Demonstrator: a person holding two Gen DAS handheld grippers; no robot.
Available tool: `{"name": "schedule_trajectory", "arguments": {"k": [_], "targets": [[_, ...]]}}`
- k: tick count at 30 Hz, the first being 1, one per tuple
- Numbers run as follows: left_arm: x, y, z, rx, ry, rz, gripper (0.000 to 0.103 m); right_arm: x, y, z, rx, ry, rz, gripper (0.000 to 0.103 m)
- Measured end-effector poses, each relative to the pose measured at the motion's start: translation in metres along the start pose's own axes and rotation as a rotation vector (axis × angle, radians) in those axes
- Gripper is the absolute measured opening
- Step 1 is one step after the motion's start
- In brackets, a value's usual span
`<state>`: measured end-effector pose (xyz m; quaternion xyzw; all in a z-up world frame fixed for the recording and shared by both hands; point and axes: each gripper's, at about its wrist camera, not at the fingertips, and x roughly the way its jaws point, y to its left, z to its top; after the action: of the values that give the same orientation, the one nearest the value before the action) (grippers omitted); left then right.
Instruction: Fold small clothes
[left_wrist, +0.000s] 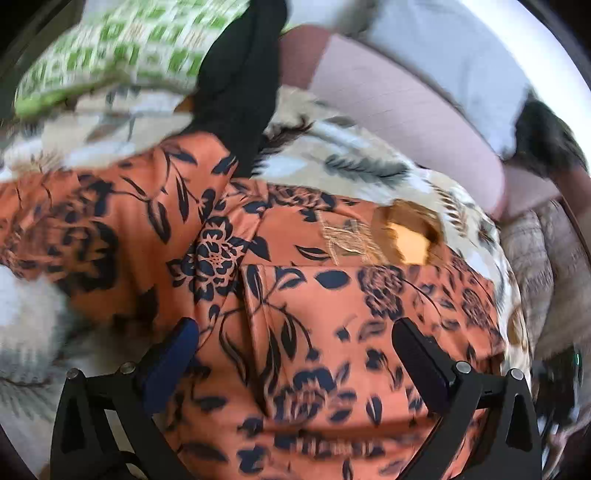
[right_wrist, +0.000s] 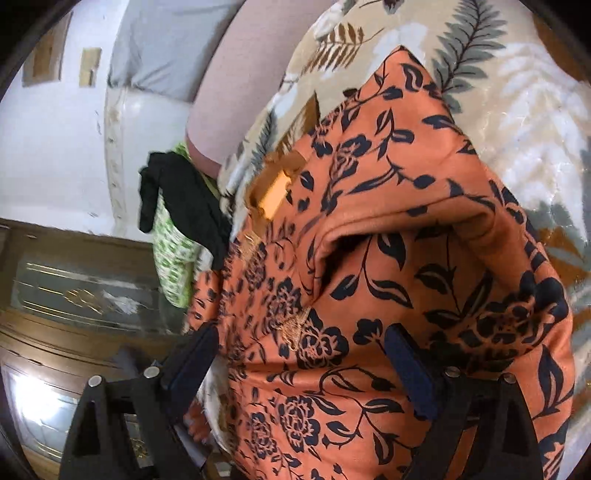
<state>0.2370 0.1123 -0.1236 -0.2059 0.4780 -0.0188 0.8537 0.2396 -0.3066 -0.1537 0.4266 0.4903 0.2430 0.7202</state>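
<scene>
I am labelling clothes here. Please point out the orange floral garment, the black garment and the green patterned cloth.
orange floral garment (right_wrist: 369, 229): right wrist view, raised fold.
black garment (left_wrist: 240, 92): left wrist view, its middle.
green patterned cloth (left_wrist: 122, 48): left wrist view, top face.

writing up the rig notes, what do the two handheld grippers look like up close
Both look alike. The left gripper and the right gripper each have two black plastic fingers with triangular cut-outs at the base and round silver pins at the pivots. Dark blue pads line the inner faces of the fingers. No cables, markings, hands or sleeves show in either wrist view.
</scene>
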Motion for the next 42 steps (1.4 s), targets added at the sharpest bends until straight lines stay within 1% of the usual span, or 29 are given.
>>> {"name": "schedule_trajectory", "arguments": {"k": [1, 2, 3, 4, 5, 6, 8, 9, 11, 12, 14, 15, 16, 18, 20, 22, 24, 25, 28, 29, 30, 31, 32, 33, 34, 35, 37, 40, 42], "targets": [[0.007, 0.001, 0.002, -0.013, 0.021, -0.014, 0.099, -0.002, -0.001, 0.002, -0.001, -0.011, 0.001, 0.093], [0.015, 0.002, 0.003, -0.033, 0.047, -0.031, 0.093, -0.001, -0.003, 0.004, 0.0, -0.021, 0.006, 0.093], [0.022, 0.004, 0.001, -0.048, 0.07, -0.031, 0.067, -0.008, -0.009, 0.005, 0.009, -0.025, 0.014, 0.093], [0.028, 0.004, 0.001, -0.053, 0.097, -0.012, 0.024, -0.009, -0.013, 0.007, 0.023, -0.03, 0.019, 0.093], [0.034, 0.005, 0.001, -0.052, 0.12, 0.016, 0.002, -0.01, -0.017, 0.009, 0.038, -0.036, 0.026, 0.093], [0.037, 0.006, 0.0, -0.053, 0.123, 0.026, 0.001, -0.01, -0.023, 0.012, 0.06, -0.046, 0.034, 0.093], [0.031, 0.004, 0.004, -0.038, 0.092, 0.025, 0.002, -0.01, -0.03, 0.015, 0.096, -0.062, 0.043, 0.093], [0.02, -0.002, 0.008, -0.003, 0.041, 0.028, 0.002, -0.012, -0.034, 0.015, 0.118, -0.078, 0.06, 0.093], [-0.007, -0.021, 0.019, 0.103, -0.071, 0.014, 0.002, -0.017, -0.04, 0.016, 0.135, -0.111, 0.065, 0.093], [-0.021, -0.035, 0.023, 0.18, -0.128, 0.017, 0.002, -0.02, -0.044, 0.017, 0.139, -0.122, 0.063, 0.093], [-0.037, -0.052, 0.027, 0.287, -0.202, 0.047, 0.002, -0.026, -0.051, 0.017, 0.156, -0.138, 0.07, 0.093], [-0.038, -0.055, 0.03, 0.313, -0.216, 0.063, 0.002, -0.031, -0.055, 0.017, 0.169, -0.153, 0.085, 0.093], [-0.033, -0.052, 0.031, 0.304, -0.204, 0.072, 0.002, -0.035, -0.056, 0.017, 0.174, -0.165, 0.091, 0.093], [-0.01, -0.036, 0.029, 0.263, -0.122, 0.088, 0.002, -0.044, -0.06, 0.015, 0.203, -0.189, 0.098, 0.093], [0.015, -0.02, 0.025, 0.236, -0.067, 0.15, 0.003, -0.049, -0.062, 0.015, 0.233, -0.186, 0.125, 0.093], [0.033, -0.003, 0.018, 0.203, -0.006, 0.164, 0.004, -0.047, -0.061, 0.015, 0.258, -0.17, 0.155, 0.093], [0.032, 0.004, 0.012, 0.185, -0.029, 0.141, 0.005, -0.042, -0.059, 0.018, 0.275, -0.157, 0.186, 0.093], [0.031, 0.002, 0.013, 0.188, -0.027, 0.144, 0.005, -0.038, -0.059, 0.022, 0.291, -0.155, 0.199, 0.093], [0.031, 0.002, 0.015, 0.184, -0.021, 0.144, 0.005, -0.031, -0.063, 0.033, 0.318, -0.181, 0.192, 0.094], [0.029, 0.004, 0.014, 0.182, -0.022, 0.14, 0.005, -0.033, -0.067, 0.037, 0.334, -0.215, 0.18, 0.094], [0.029, 0.004, 0.014, 0.181, -0.027, 0.137, 0.006, -0.039, -0.074, 0.038, 0.361, -0.268, 0.159, 0.091], [0.03, 0.005, 0.014, 0.186, -0.033, 0.137, 0.006, -0.048, -0.084, 0.035, 0.425, -0.339, 0.159, 0.086], [0.03, 0.003, 0.012, 0.201, -0.04, 0.142, 0.006, -0.053, -0.088, 0.031, 0.453, -0.366, 0.171, 0.086], [0.03, 0.003, 0.01, 0.212, -0.044, 0.147, 0.006, -0.056, -0.084, 0.029, 0.426, -0.359, 0.16, 0.086], [0.033, 0.002, 0.01, 0.223, -0.047, 0.152, 0.006, -0.055, -0.077, 0.029, 0.378, -0.322, 0.124, 0.088], [0.034, 0.002, 0.01, 0.226, -0.05, 0.153, 0.006, -0.052, -0.067, 0.029, 0.313, -0.258, 0.078, 0.088], [0.033, 0.003, 0.01, 0.221, -0.052, 0.145, 0.006, -0.054, -0.052, 0.029, 0.225, -0.194, 0.028, 0.088], [0.032, 0.003, 0.009, 0.227, -0.056, 0.141, 0.006, -0.074, -0.033, 0.037, 0.106, -0.216, -0.039, 0.088], [0.032, 0.002, 0.008, 0.229, -0.061, 0.141, 0.006, -0.076, -0.027, 0.058, 0.067, -0.233, -0.101, 0.088]]}}
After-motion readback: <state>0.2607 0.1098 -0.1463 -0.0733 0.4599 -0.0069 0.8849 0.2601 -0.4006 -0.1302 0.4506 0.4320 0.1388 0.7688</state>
